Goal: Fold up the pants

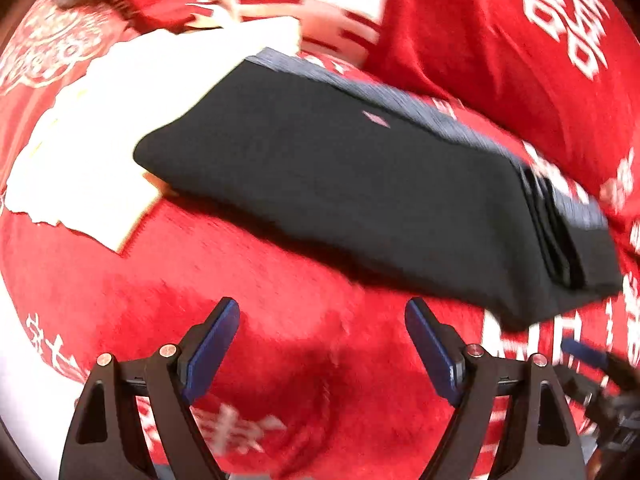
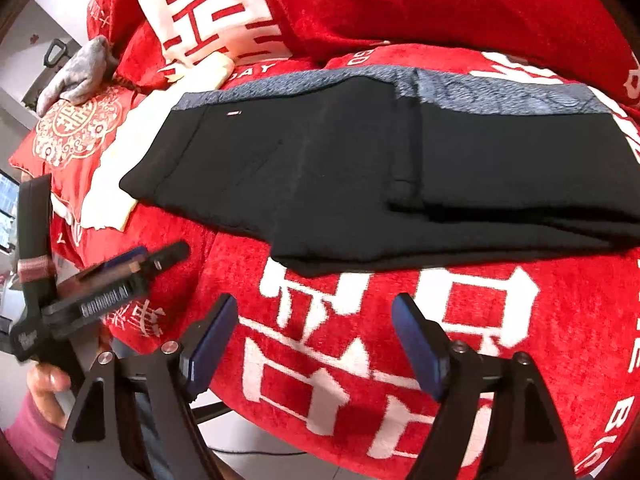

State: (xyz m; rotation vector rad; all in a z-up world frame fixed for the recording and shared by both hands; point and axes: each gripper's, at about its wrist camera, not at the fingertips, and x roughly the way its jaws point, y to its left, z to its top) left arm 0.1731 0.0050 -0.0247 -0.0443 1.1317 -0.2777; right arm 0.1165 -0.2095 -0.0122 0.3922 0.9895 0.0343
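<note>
The folded pants lay on the red blanket just beyond my right gripper and left gripper, both gaping wide and empty. Their right end ran out of view; the left view was blurred.

Pants black, grey patterned waistband; blanket red, white characters; cloth cream; tongs pads blue.

Black pants folded flat on red blanket, grey waistband along far edge. Right tool in foreground, jaws wide apart over blanket, nothing between. Left tool at left edge, beside cream cloth.
</note>
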